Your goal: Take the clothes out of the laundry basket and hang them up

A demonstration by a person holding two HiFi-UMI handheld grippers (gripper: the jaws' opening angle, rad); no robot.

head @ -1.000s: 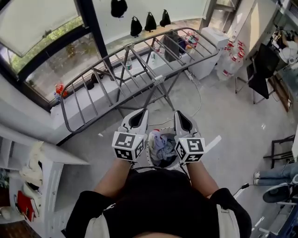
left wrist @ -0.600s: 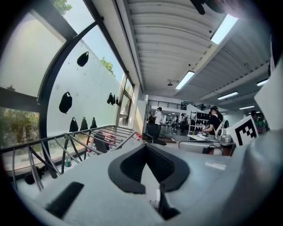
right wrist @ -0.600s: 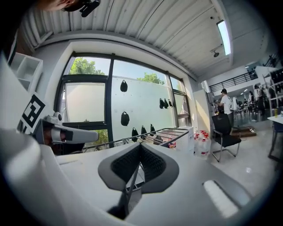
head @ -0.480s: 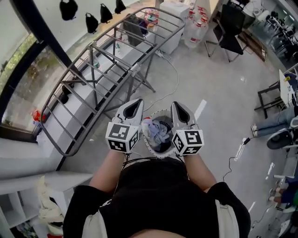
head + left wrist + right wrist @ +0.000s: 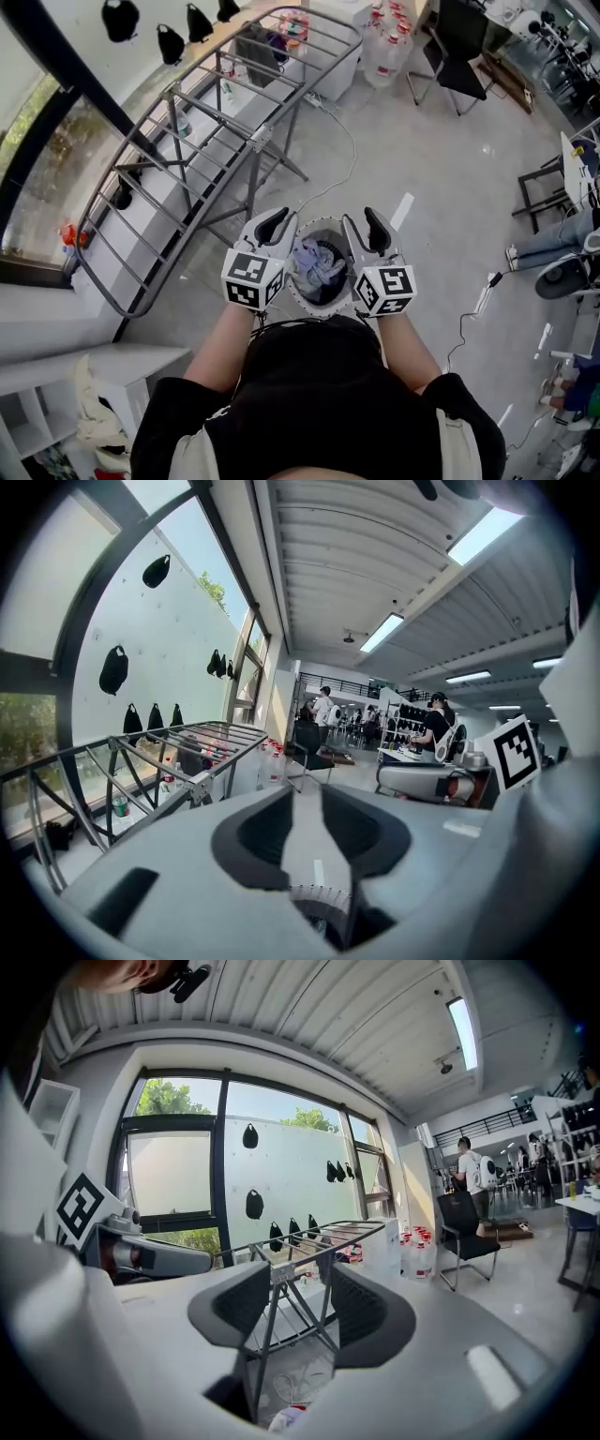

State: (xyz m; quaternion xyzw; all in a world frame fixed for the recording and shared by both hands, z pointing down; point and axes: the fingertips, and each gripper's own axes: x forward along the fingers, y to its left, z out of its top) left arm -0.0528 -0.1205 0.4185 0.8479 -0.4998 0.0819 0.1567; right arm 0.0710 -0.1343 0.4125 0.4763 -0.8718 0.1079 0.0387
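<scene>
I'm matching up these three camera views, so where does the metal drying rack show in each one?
Head view: drying rack at upper left, running diagonally toward the top centre.
Left gripper view: drying rack at left, just below mid-height.
Right gripper view: drying rack at centre, slightly below mid-height.
Shared landmark: the black bag-like shapes hanging beyond the rack, visible in all three views.

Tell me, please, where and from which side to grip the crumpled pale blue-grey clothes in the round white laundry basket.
Probably the raised fold on top of the crumpled pale blue-grey clothes, coming straight down: the wall of the round white laundry basket rings the heap, so only its top is open.
</scene>
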